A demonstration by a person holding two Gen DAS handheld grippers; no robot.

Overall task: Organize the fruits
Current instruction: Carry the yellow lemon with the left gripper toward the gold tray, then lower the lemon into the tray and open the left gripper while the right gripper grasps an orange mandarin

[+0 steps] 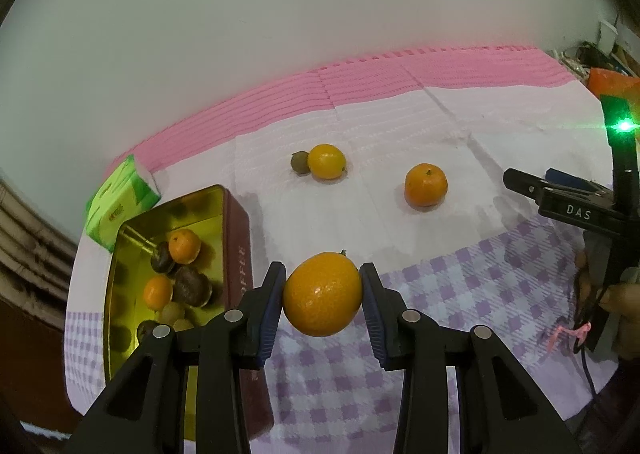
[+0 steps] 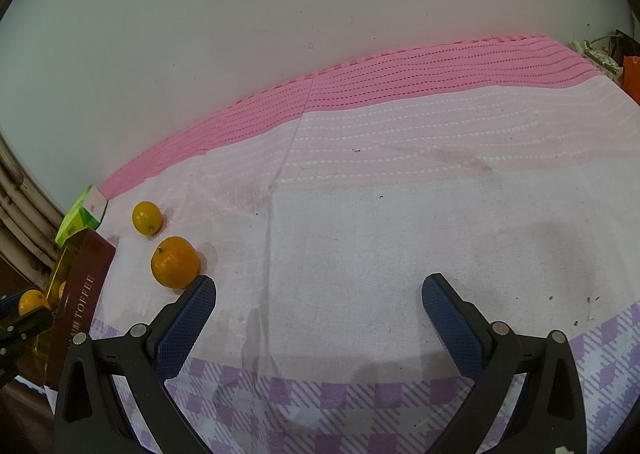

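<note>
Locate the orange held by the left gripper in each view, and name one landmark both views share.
Left wrist: the held orange sits low at centre, clamped by the left gripper.
Right wrist: it shows at the far left edge, partly hidden.
Shared landmark: the maroon toffee tin, beside the orange in both views.

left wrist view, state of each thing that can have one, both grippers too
left gripper: shut on held orange
held orange: lifted, clamped between pads
tin: open, fruit inside
right gripper: open, empty
orange on cloth: loose, untouched
lemon: loose, touching small brown fruit
</note>
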